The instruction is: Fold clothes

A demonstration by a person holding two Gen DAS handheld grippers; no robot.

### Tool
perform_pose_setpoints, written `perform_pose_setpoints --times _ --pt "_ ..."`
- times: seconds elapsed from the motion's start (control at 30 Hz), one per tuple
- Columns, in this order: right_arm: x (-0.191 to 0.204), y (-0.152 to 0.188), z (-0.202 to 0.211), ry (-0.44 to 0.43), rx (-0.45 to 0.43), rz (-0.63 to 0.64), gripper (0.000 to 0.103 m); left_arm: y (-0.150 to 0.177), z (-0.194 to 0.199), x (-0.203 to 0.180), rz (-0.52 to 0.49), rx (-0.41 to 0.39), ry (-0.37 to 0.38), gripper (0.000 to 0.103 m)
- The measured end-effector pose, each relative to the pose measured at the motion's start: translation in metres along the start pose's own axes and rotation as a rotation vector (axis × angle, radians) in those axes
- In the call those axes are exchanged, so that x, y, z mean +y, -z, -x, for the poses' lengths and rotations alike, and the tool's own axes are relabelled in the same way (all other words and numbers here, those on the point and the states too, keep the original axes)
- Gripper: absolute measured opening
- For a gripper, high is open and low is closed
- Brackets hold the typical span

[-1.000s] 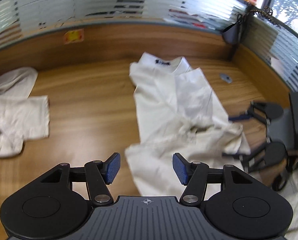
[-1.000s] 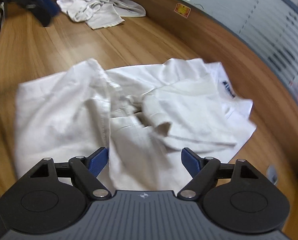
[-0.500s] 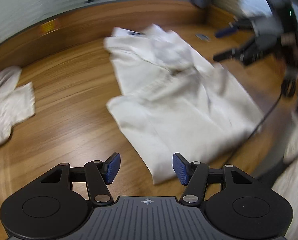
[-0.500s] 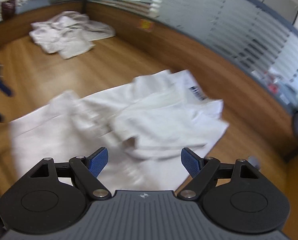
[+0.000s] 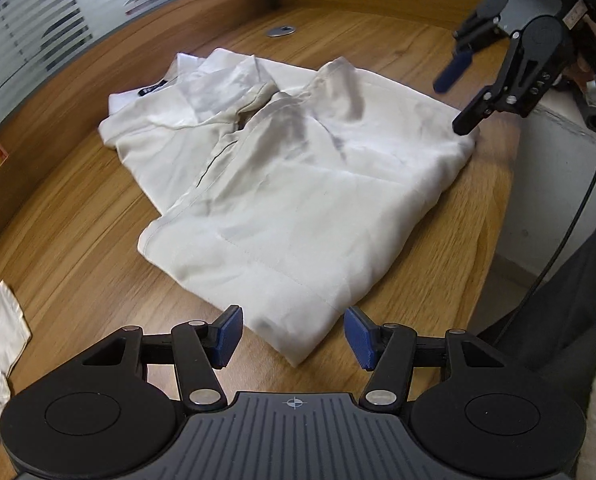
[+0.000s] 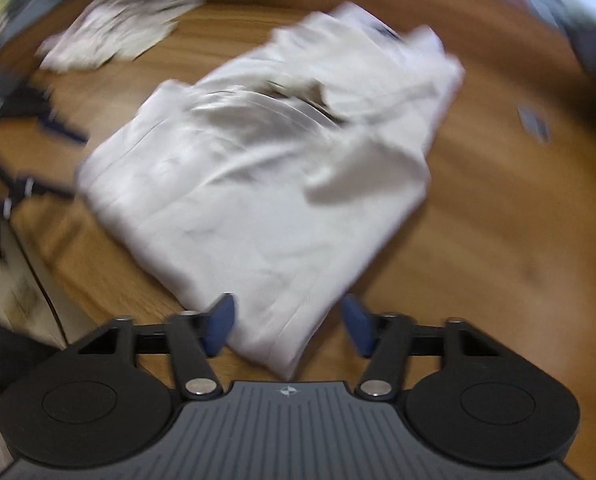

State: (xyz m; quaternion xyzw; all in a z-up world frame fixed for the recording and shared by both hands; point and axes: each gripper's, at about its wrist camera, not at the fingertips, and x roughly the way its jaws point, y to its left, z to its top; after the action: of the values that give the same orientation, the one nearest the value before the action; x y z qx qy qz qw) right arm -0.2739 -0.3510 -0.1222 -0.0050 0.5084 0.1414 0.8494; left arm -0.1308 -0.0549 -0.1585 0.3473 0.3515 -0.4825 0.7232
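Fingers (image 5: 229,335) of both grippers wide apart around corners of 1 creased, roughly folded white shirt (image 5: 298,184) on wooden table (image 5: 77,232).

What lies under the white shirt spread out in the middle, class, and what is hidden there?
The white shirt lies on the wooden table, whose bare boards show all round it. Its own folded layers cover the tabletop beneath, so anything under them cannot be seen.

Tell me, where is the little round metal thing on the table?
In the left wrist view the round metal disc lies flat on the wooden table, just beyond the white shirt, near the back wall.
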Motion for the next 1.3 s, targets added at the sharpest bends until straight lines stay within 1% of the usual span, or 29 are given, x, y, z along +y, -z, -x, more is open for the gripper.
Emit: perform_pose_setpoints --times 0.03,0.07,0.1,0.17,0.23,0.33,0.37,0.4,0.43,0.47,0.5,0.53,0.57,0.6,0.63,0.73,0.83,0.93,1.07,1.1,1.13,1.17,1.23,1.27,1.3 --pt "-0.006 0.003 -0.004 -0.016 0.004 -0.071 0.044 -0.001 -0.001 0.001 0.007 0.001 0.010 0.060" --pt "-0.012 0.005 -0.007 -0.031 0.008 -0.142 0.039 -0.002 -0.001 0.001 0.005 -0.001 0.014 0.060" --pt "-0.016 0.007 -0.010 -0.040 0.010 -0.190 0.026 -0.002 -0.001 0.000 -0.008 -0.003 0.014 0.060" --pt "-0.019 0.009 -0.009 -0.047 0.002 -0.234 0.008 -0.003 -0.001 -0.002 -0.047 -0.004 0.005 0.060" --pt "-0.020 0.012 -0.005 -0.054 -0.001 -0.264 0.008 -0.004 -0.001 -0.004 -0.075 -0.007 0.007 0.060" --pt "-0.015 0.019 0.004 -0.046 0.005 -0.242 0.009 -0.003 -0.003 -0.007 -0.115 -0.007 0.014 0.060" --pt "-0.011 0.022 0.006 -0.032 0.010 -0.219 0.015 -0.002 -0.004 -0.007 -0.129 -0.007 0.015 0.060" --pt "-0.007 0.023 0.009 -0.010 0.003 -0.183 0.023 -0.001 -0.005 -0.008 -0.141 -0.006 0.017 0.060" --pt "-0.002 0.025 0.011 0.013 -0.004 -0.146 0.027 0.000 -0.007 -0.010 -0.155 -0.005 0.015 0.060" --pt "0.002 0.026 0.016 0.036 -0.016 -0.102 0.037 0.001 -0.008 -0.011 -0.170 -0.006 0.010 0.059" --pt "0.007 0.026 0.019 0.060 -0.029 -0.043 0.045 0.002 -0.009 -0.012 -0.184 -0.006 0.004 0.059" --pt "0.013 0.027 0.022 0.085 -0.041 0.017 0.047 0.003 -0.010 -0.012 -0.196 -0.007 0.001 0.056" --pt "0.019 0.027 0.025 0.097 -0.057 0.080 0.051 0.004 -0.011 -0.013 -0.205 -0.009 -0.004 0.051" --pt "0.025 0.028 0.027 0.103 -0.067 0.141 0.054 0.005 -0.012 -0.013 -0.212 -0.010 -0.011 0.049" --pt "0.030 0.028 0.028 0.097 -0.071 0.197 0.054 0.006 -0.012 -0.012 -0.217 -0.012 -0.016 0.046" --pt "0.045 0.029 0.023 0.087 -0.060 0.354 0.054 0.008 -0.014 -0.011 -0.227 -0.021 -0.019 0.041" --pt "0.057 0.033 0.013 0.121 -0.044 0.505 0.054 0.010 -0.015 -0.012 -0.240 -0.032 -0.017 0.041" --pt "0.062 0.038 0.007 0.127 -0.041 0.628 0.054 0.011 -0.015 -0.012 -0.260 -0.040 -0.013 0.040" --pt "0.060 0.041 0.003 0.098 -0.020 0.694 0.052 0.012 -0.015 -0.013 -0.289 -0.036 0.009 0.041" --pt "0.058 0.042 0.003 0.094 -0.018 0.702 0.050 0.012 -0.015 -0.014 -0.294 -0.034 0.016 0.041" --pt "0.057 0.043 0.002 0.089 -0.016 0.711 0.049 0.013 -0.015 -0.015 -0.294 -0.033 0.024 0.042" --pt "0.055 0.042 0.002 0.083 -0.010 0.715 0.048 0.013 -0.014 -0.015 -0.291 -0.034 0.032 0.044" --pt "0.053 0.042 0.001 0.087 -0.002 0.712 0.039 0.014 -0.014 -0.014 -0.279 -0.038 0.035 0.050" --pt "0.053 0.042 0.001 0.086 0.002 0.712 0.032 0.015 -0.014 -0.013 -0.271 -0.040 0.034 0.051" --pt "0.052 0.041 0.000 0.084 0.006 0.712 0.028 0.014 -0.015 -0.012 -0.261 -0.041 0.033 0.051"
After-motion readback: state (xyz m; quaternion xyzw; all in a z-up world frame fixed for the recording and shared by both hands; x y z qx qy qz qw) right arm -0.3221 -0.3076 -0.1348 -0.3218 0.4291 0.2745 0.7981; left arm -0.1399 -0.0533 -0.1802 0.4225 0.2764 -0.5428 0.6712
